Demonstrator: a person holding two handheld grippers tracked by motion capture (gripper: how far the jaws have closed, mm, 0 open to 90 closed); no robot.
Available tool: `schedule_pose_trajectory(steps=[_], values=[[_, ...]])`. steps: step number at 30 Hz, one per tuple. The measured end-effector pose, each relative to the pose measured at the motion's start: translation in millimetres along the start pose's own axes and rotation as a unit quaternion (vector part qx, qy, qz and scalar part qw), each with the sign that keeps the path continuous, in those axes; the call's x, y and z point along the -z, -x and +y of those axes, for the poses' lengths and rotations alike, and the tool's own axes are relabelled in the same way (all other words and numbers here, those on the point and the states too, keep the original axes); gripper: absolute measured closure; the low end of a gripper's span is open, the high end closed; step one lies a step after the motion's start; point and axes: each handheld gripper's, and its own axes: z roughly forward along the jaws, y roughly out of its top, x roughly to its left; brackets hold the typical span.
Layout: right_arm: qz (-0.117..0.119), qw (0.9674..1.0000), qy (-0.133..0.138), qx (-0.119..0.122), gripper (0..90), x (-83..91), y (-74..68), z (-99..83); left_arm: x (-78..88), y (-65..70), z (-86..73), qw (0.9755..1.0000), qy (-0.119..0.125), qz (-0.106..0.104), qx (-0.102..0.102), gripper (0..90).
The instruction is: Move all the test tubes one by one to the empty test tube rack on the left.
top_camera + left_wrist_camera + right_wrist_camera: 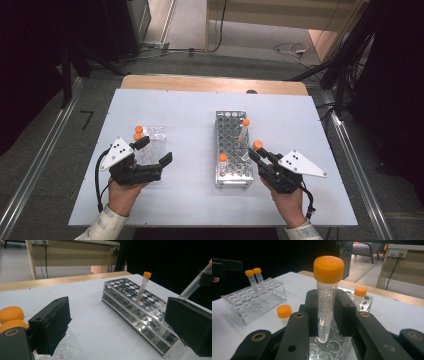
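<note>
Orange-capped tube [327, 297], graduations "14"

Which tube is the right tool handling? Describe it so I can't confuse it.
Start at the metal rack mid-table. At its near right corner, the right tool clamps an orange-capped tube. Unlike the two tubes standing in the rack, it is held above the holes.

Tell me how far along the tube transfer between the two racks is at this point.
Partly done, direction unclear. Two orange-capped tubes stand in the clear plastic rack, and two more stand in the metal rack. The right gripper is shut on a fifth tube, held upright just above the metal rack. The left gripper is open at the clear rack, holding nothing.
</note>
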Motion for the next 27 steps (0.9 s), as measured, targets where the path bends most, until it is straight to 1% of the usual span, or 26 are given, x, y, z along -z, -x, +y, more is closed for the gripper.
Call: schedule_pose_trajectory(steps=[6,9,11,12,15,22,27], values=[[0.027,0.9996,-0.001,0.005,72.3,8.5,-11.2,-1.3,-0.2,6.7,0.1,1.0,0.003,-0.004,-0.008,7.4],[0.044,0.999,-0.001,0.004,72.4,7.6,-18.2,-2.3,-0.9,9.2,-0.4,0.9999,0.0,-0.008,-0.012,7.5],[0.059,0.9982,-0.003,0.001,72.3,5.8,-22.3,-3.5,-1.2,10.5,-0.6,0.9999,0.001,-0.012,-0.011,7.5],[0.068,0.9977,-0.005,-0.005,72.3,4.9,-24.3,-3.9,-1.0,10.9,-0.5,0.9999,0.0,-0.012,-0.012,7.4],[0.084,0.9964,-0.011,-0.005,72.4,2.9,-30.7,-5.3,-0.8,12.5,-0.5,0.9998,0.0,-0.015,-0.012,7.5],[0.107,0.9941,-0.018,0.002,72.3,-1.3,-43.2,-7.6,-0.1,21.1,-0.2,0.9995,0.007,-0.026,-0.019,8.8],[0.118,0.9926,-0.026,0.008,72.3,-5.7,-50.8,-11.0,-1.2,25.8,-0.6,0.9991,0.002,-0.036,-0.022,8.8]])
